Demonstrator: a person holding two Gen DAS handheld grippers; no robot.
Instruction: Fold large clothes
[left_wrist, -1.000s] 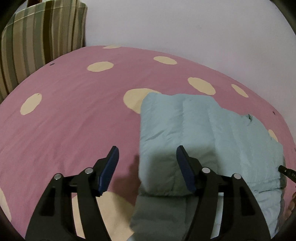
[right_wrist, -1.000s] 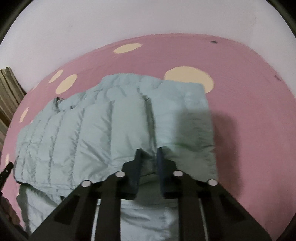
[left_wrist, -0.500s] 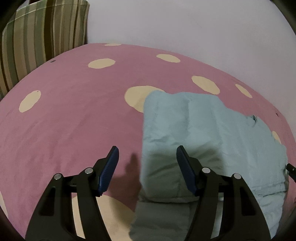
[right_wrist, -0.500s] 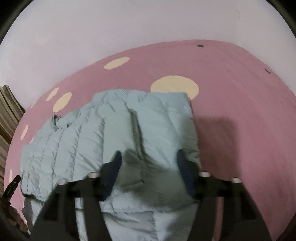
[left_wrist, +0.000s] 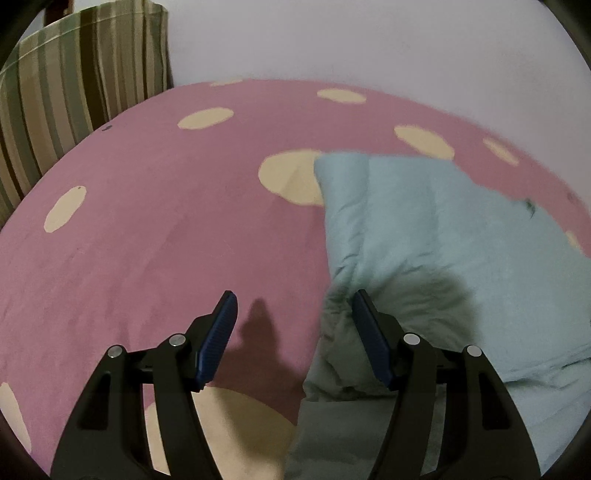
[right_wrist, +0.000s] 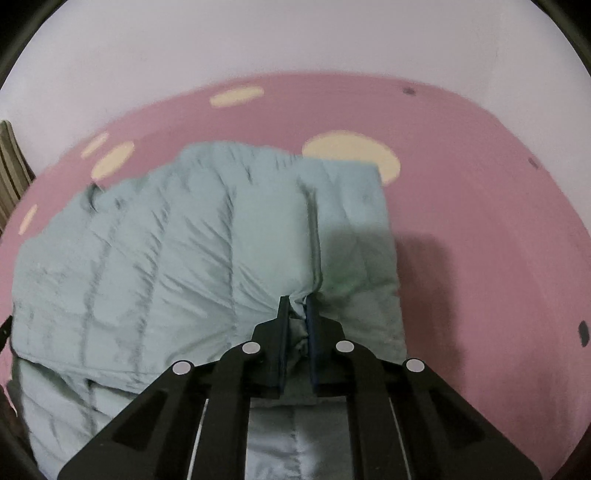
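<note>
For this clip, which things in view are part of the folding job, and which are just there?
Part of the job:
- light blue quilted jacket, partly folded on the bed
- right gripper, just closed, pinching the jacket's fabric
- left gripper, open over the jacket's edge

Just there:
- pink bedsheet with cream dots
- striped cushion
- white wall

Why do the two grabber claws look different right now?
The right gripper has its jaws squeezed nearly together, having just closed, pinching a fold of the light blue puffy jacket. The left gripper has its jaws spread wide and pinches nothing. The right one sits over the jacket's middle; the left one straddles the jacket's edge, one finger over the pink spotted bedspread. Both are black with blue pads and tilt downward.
</note>
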